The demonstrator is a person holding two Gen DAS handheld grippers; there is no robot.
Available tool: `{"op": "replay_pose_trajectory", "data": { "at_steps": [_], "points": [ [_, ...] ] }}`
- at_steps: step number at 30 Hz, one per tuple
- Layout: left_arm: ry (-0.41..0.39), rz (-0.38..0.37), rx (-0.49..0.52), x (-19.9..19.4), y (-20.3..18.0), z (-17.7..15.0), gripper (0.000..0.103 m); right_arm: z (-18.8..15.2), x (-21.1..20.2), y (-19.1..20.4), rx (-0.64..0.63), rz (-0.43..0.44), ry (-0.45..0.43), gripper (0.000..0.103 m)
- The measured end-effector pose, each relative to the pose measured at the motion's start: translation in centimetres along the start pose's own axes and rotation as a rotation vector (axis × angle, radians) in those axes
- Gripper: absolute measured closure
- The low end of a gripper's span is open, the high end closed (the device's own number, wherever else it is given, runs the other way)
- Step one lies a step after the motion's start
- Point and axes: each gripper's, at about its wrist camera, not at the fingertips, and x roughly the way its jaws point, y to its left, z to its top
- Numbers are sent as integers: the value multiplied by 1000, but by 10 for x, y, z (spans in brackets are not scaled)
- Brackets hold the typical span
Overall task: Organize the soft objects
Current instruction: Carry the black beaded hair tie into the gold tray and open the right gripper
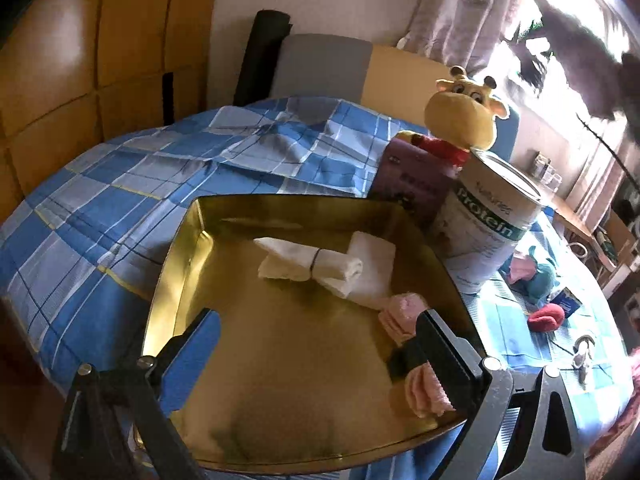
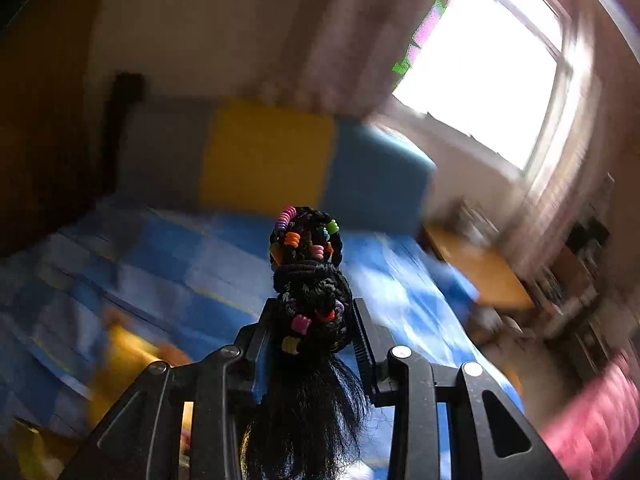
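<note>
My left gripper [image 1: 316, 344] hangs over a gold tray [image 1: 192, 232] that sits on the bed [image 1: 120, 184], its fingers [image 1: 196, 344] apart with nothing between them. The right-hand finger lies across a pink cloth [image 1: 404, 312] at about 4 o'clock in the tray; I cannot tell whether it touches it. Toward 12 o'clock from that cloth is a white cloth roll [image 1: 308, 262] tied round the middle with a dark band, and just beside it a folded white cloth [image 1: 376, 256]. Past the tray's 2 o'clock corner stands a protein tin [image 1: 492, 216], with a purple box [image 1: 412, 180] beside it and a giraffe toy [image 1: 464, 116] leaning over both. Further toward 3 o'clock on the bedspread lie a teal-and-pink soft thing [image 1: 536, 272], a red soft thing [image 1: 546, 316] and a small blue box [image 1: 568, 300]. A dark shape, blurred, crosses the bright window [image 1: 560, 20] at the top right of the left view. In the right view, my right gripper [image 2: 314, 320] is up in the air above the bed, its fingers clamped on a black braided hairpiece [image 2: 308, 276] strung with coloured beads; the braided end sticks out toward 12 o'clock and loose black hair trails back toward 6 o'clock. Everything behind it is smeared: the headboard [image 2: 264, 160] in grey, yellow and blue, and a wooden bench [image 2: 480, 272] at 3 o'clock.
</note>
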Motion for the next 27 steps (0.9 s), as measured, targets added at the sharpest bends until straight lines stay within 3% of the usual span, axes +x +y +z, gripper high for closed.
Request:
{"op": "replay_pose_trajectory", "data": {
  "at_steps": [4,7,11,15,22,27],
  "points": [
    [-3,22,-18,0,9,1,4,9,-29,79,-130,255,-96,68],
    [-6,41,-32,-3,17,1,4,-13,-48,128,-237,434,-78,68],
    [-18,77,-53,-9,33,1,4,-75,-60,175,-317,590,83,68],
    [-29,118,-94,-17,51,-1,4,-162,-59,196,-261,734,313,68],
    [-23,156,-123,-23,65,-7,4,-278,-55,209,-128,831,556,69],
    [-22,149,-103,-27,58,-12,4,-313,-50,215,-105,782,564,66]
  ]
}}
